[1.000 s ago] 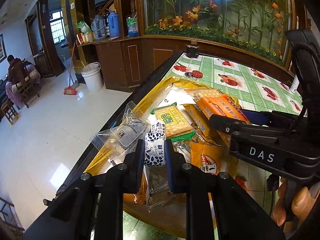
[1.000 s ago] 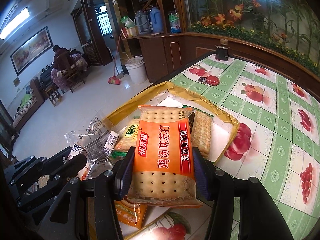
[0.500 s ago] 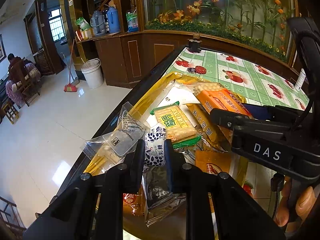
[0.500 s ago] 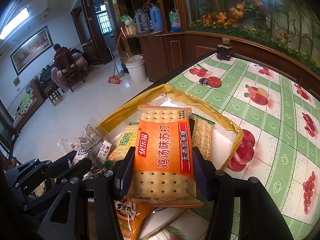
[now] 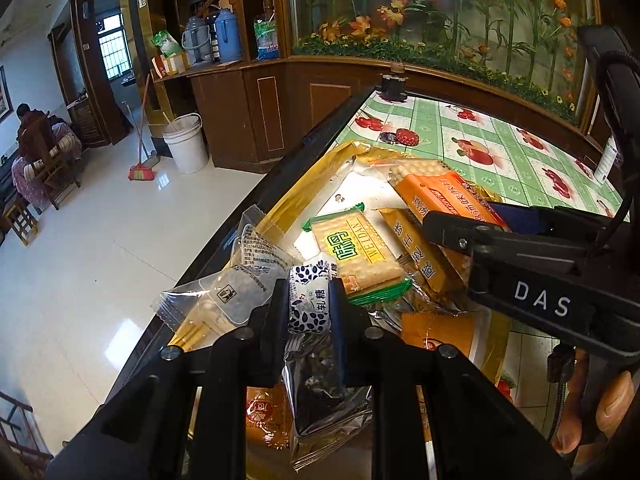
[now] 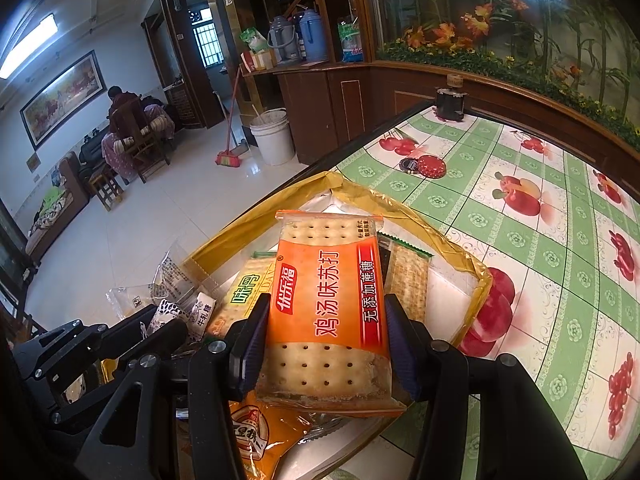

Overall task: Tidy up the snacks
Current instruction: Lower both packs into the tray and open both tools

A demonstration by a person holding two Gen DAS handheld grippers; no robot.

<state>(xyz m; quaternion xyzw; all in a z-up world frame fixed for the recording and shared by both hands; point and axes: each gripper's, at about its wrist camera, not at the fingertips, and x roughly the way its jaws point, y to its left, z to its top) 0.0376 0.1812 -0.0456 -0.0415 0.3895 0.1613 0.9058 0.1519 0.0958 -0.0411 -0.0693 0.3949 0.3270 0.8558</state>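
My left gripper (image 5: pixel 310 300) is shut on a small white-and-navy nougat candy (image 5: pixel 309 298), held above a gold tray (image 5: pixel 298 188) full of snacks. My right gripper (image 6: pixel 326 320) is shut on an orange soda cracker pack (image 6: pixel 326 300), held over the same tray (image 6: pixel 478 280). The cracker pack also shows in the left wrist view (image 5: pixel 440 196), with the right gripper's body in front of it. A yellow-green cracker pack (image 5: pixel 354 250) lies in the tray. The nougat candy shows at the left of the right wrist view (image 6: pixel 198 314).
Clear wrapped snacks (image 5: pixel 240 276) hang over the tray's left edge near the table edge (image 5: pixel 280 176). An orange packet (image 6: pixel 260 436) and a silver packet (image 5: pixel 324 396) lie below the grippers. A red lid (image 6: pixel 432 166) lies on the green fruit-print tablecloth (image 6: pixel 560 240).
Both grippers have drawn back slightly and lifted with their snacks; the tray looks a little farther away. Grips are unchanged.
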